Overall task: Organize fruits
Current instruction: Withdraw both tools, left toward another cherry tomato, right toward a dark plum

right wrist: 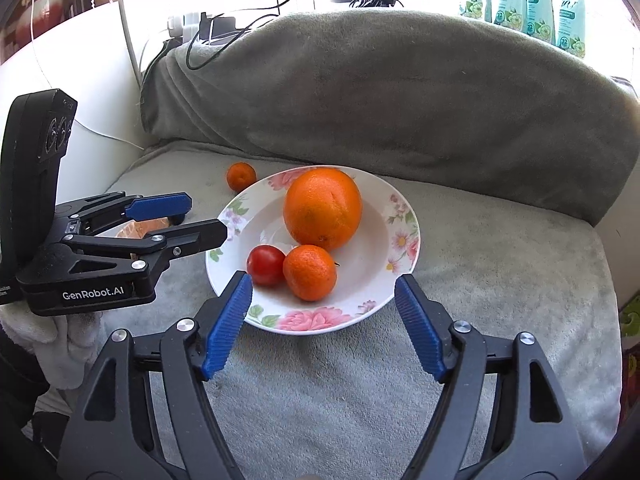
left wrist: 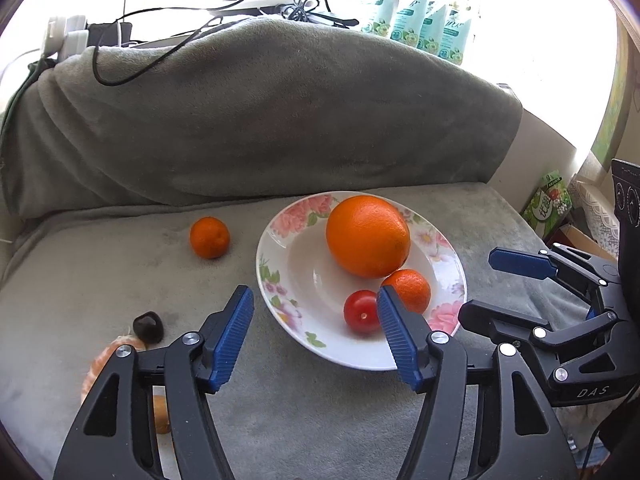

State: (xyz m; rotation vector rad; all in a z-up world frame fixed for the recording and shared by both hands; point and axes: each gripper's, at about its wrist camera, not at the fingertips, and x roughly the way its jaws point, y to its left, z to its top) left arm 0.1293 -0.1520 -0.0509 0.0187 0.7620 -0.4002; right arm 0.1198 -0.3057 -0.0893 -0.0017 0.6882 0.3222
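A white floral plate (left wrist: 280,264) (right wrist: 372,216) sits on the grey blanket and holds a large orange (left wrist: 367,235) (right wrist: 322,208), a small mandarin (left wrist: 412,288) (right wrist: 310,273) and a red tomato (left wrist: 360,312) (right wrist: 265,265). Another mandarin (left wrist: 209,237) (right wrist: 241,176) lies on the blanket left of the plate. A dark fruit (left wrist: 149,326), a peeled citrus (left wrist: 100,364) and a brownish fruit (left wrist: 160,414) lie at the lower left. My left gripper (left wrist: 316,336) (right wrist: 200,216) is open at the plate's left front rim. My right gripper (right wrist: 324,328) (left wrist: 480,284) is open just in front of the plate.
A grey-covered cushion (left wrist: 256,120) (right wrist: 400,92) rises behind the plate. Cables and chargers (left wrist: 64,36) lie on top of it at the left. Green packets (left wrist: 428,20) (right wrist: 528,4) stand at the back right. A green box (left wrist: 546,208) stands off the right edge.
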